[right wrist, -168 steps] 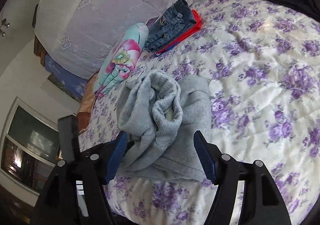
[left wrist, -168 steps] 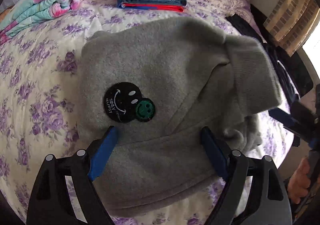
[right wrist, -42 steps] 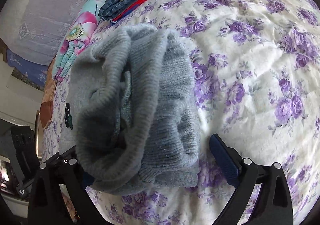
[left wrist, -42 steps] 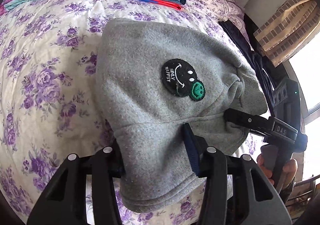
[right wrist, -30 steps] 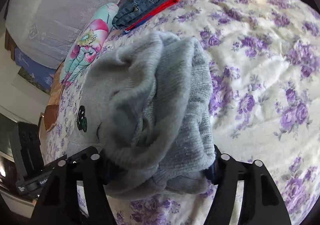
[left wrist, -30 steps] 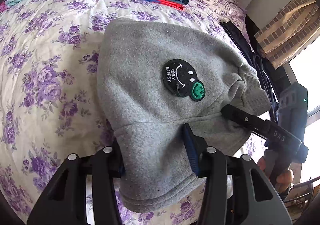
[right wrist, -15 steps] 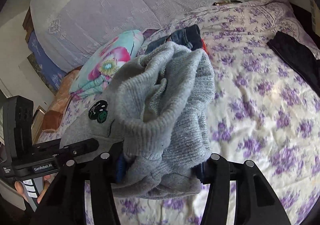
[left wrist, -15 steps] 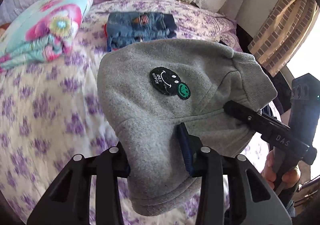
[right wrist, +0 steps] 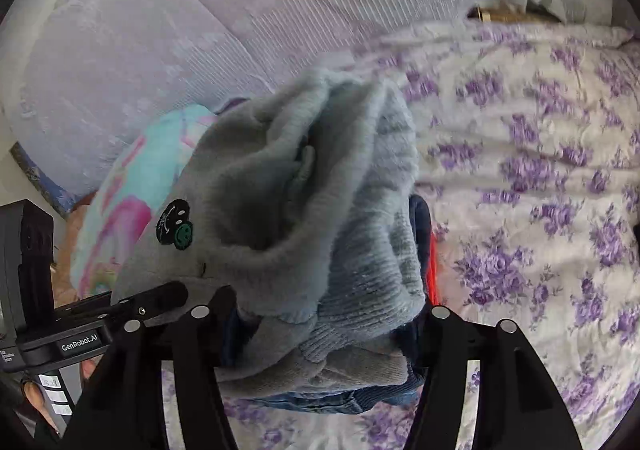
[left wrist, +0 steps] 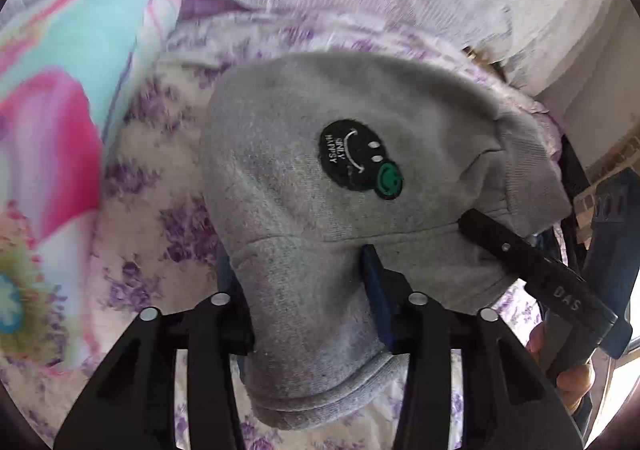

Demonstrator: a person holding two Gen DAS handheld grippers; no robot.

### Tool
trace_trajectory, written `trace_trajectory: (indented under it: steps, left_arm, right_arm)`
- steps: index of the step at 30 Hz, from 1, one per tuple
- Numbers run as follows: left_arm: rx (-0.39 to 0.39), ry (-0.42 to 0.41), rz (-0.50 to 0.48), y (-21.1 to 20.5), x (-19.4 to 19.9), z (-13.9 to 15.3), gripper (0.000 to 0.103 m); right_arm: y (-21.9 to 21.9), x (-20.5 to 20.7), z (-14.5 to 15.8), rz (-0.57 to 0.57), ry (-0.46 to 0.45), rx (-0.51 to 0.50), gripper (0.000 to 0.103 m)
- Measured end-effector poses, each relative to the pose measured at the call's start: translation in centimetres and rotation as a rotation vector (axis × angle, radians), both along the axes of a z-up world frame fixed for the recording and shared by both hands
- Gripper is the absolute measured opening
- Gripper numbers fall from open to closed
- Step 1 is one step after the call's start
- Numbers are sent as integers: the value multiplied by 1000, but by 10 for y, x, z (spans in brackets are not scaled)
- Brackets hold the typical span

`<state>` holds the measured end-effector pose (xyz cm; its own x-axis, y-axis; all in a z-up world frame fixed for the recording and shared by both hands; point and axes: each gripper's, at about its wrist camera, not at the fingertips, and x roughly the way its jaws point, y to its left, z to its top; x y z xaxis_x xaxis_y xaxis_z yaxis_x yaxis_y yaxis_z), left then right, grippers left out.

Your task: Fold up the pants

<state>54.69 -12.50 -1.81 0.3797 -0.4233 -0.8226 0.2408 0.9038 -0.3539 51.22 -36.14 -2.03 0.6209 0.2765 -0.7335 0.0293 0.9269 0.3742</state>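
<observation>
purple-flowered white quilt fills the scene, spread over the bed with a pale lace-covered headboard or pillow bank behind it. next in size, a rolled turquoise-and-pink floral blanket lies off to one side. and up in the air above the quilt is the folded bundle of grey fleece sweatpants, with a black smiley patch and a little green smiley on the top face. under it, in the right wrist view, a sliver of folded blue denim with a red edge peeks out, just beneath.

now the grips: left gripper is closed down on the near hem of the bundle, blue pads pinching thick cloth. right gripper is clamped on the ribbed cuff end, fabric bulging out between the jaws.

this looks light, soft and floppy, bulky rather than heavy, grippy fleece, nothing fragile. my read is the layers want to slump open, so holding both ends low through all the layers seems the safe hold.
</observation>
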Motion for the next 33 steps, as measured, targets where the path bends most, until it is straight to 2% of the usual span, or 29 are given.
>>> trace_trajectory:
  steps: [2,4,5,7,9,10,11,12,14,16,17,19,21,23,26,30,33]
  left_arm:
    - [-70,-60,-31,7,-1,-4,57]
    - [-103,-54,-64,10,1,-2,65]
    - [-106,-53,-61,12,2,2,68]
    - [-54,-95,-19,15,-2,18,83]
    - [-29,-149,-5,21,-19,39,84]
    - [-16,-173,0,25,-29,50,84]
    - [-2,-205,8,30,-41,63,85]
    - [8,-238,8,35,-56,75,88]
    - [44,-306,13,44,-95,99,95]
    - [82,-375,5,50,-144,117,98]
    - [126,-405,14,50,-171,124,98]
    - [197,-443,34,51,-222,129,98]
    - [243,-451,77,56,-278,126,98]
    - [212,-447,93,64,-328,117,98]
    - [175,-431,148,74,-390,96,98]
    - [180,-420,173,75,-439,77,98]
    - [202,-422,138,62,-455,76,98]
  right_arm:
    - [1,-7,0,13,-57,13,76]
    - [2,-10,4,8,-79,30,80]
    - [4,-12,8,-2,-86,24,80]
    - [5,-16,23,-33,-98,-18,81]
    - [6,-33,47,-69,-141,-60,81]
    - [4,-42,63,-95,-175,-86,82]
    - [4,-56,80,-119,-211,-118,88]
    - [2,-73,97,-137,-243,-146,94]
    - [5,-111,130,-157,-285,-208,99]
    - [11,-155,154,-165,-289,-245,99]
    - [14,-178,160,-169,-280,-252,99]
    - [21,-226,157,-180,-217,-257,99]
    - [30,-273,140,-166,-152,-243,99]
    - [46,-317,115,-113,-134,-242,99]
    - [72,-376,81,-109,-150,-350,99]
    - [96,-429,68,-133,-181,-461,99]
    - [101,-448,78,-156,-200,-474,99]
